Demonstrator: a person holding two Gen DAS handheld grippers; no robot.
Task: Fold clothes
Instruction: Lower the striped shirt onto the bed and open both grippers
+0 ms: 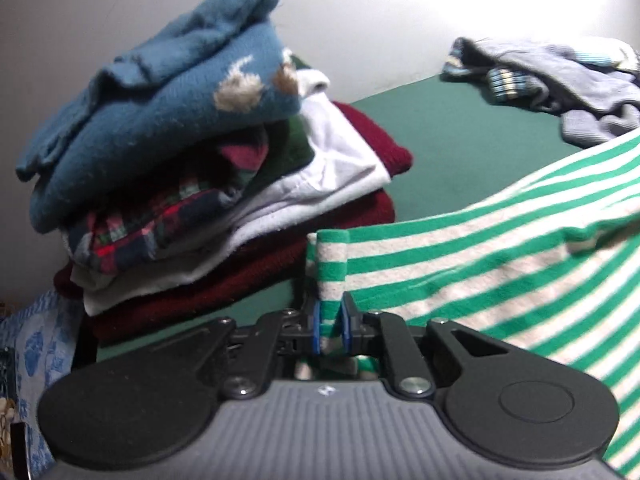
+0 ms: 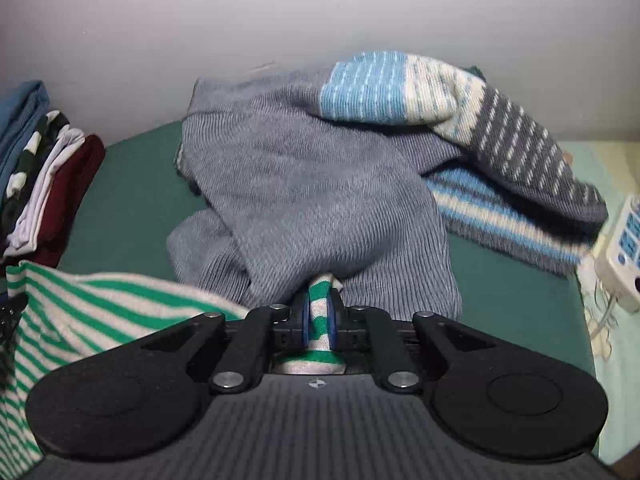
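Striped shirt (image 1: 480, 248) hangs between both grippers, long axis running side to side above the green bed (image 1: 440, 140). Left gripper (image 1: 331, 326) and right gripper (image 2: 318, 322) each pinch an edge, fingers nearly closed. Folded stack (image 1: 192, 168) sits at ten o'clock from the left fingers; grey sweater (image 2: 300, 184) lies at twelve o'clock from the right.

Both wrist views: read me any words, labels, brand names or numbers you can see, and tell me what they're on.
No readable text in either view.
Left hand-held gripper: a small round emblem on its grey body, no letters.
Right hand-held gripper: the same emblem, no letters.
White device at the right edge: blue buttons, markings too blurred to read.
Clothes: patterns only, no labels visible.
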